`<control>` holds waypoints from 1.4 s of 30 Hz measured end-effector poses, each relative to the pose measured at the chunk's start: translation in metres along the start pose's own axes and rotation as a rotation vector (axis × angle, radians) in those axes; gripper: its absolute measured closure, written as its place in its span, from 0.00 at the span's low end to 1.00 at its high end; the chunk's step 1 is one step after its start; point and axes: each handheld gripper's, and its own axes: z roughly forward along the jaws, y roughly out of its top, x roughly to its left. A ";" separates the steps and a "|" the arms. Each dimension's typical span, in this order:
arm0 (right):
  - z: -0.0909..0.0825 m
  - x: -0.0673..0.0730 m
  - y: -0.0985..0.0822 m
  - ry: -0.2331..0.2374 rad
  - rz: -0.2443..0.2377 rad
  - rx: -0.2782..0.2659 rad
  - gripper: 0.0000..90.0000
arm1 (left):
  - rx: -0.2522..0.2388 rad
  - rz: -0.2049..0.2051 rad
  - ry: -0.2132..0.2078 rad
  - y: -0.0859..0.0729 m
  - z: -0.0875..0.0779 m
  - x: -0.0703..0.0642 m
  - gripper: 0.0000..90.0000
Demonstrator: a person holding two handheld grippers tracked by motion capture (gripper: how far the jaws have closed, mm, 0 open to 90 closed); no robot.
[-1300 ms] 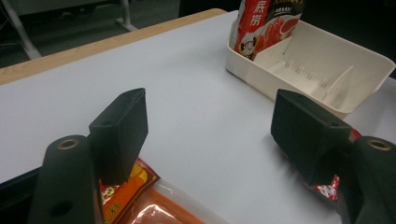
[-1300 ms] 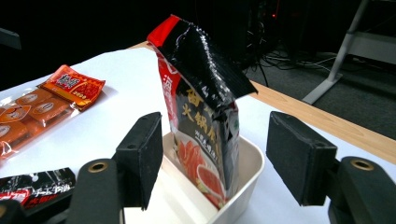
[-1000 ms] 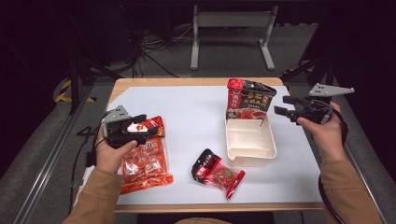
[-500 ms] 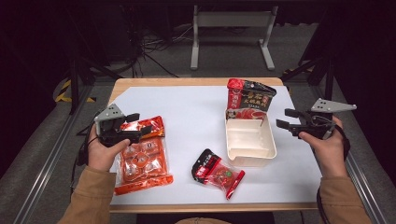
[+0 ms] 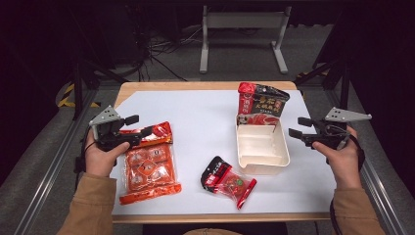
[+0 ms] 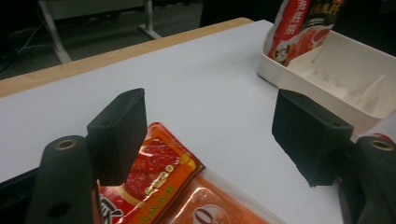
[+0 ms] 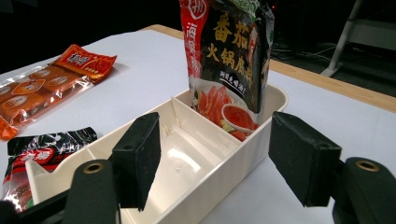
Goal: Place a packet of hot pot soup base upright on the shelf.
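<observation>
Dark floor, cables and a grey metal stand (image 5: 243, 29) are being shown behind a wooden table (image 5: 205, 86) that is being covered by a white sheet (image 5: 200, 122).

At about nine o'clock on the sheet, the left gripper (image 5: 142, 126) is being held in the person's left hand (image 5: 100, 155), with its jaws being kept wide apart and nothing being gripped between them. An orange snack packet (image 5: 149, 164) is lying flat directly beneath and just in front of those jaws; in the left gripper view the packet's red top edge (image 6: 159, 172) is being seen under the left jaw, though whether it is being touched cannot be told.

At about three o'clock, the right gripper (image 5: 296, 127) is being held in the right hand (image 5: 342, 159), just off the sheet's edge, with its jaws likewise spread wide and empty. A cream divided tray (image 5: 284, 147) is lying just beside it, toward nine o'clock from the gripper; in the right gripper view the tray's near wall (image 7: 219, 172) is being framed between the two jaws without being touched.

A red and black sauce pouch (image 5: 262, 103) is being propped upright in the tray's far compartment, at twelve o'clock of the tray. The near compartment is being left bare.

A small red and black packet (image 5: 227, 180) is lying flat on the sheet at about six o'clock, just beside the tray's near left corner and well apart from both grippers.
</observation>
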 end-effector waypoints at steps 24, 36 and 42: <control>0.013 0.000 -0.005 0.016 -0.002 0.026 0.38 | 0.073 -0.125 0.245 -0.053 0.003 0.067 0.36; 0.017 0.001 -0.008 0.017 -0.002 0.044 0.38 | 0.135 -0.192 0.276 -0.073 0.008 0.087 0.38; 0.017 0.000 -0.008 0.016 -0.007 0.045 0.38 | 0.168 -0.228 0.264 -0.079 0.012 0.093 0.38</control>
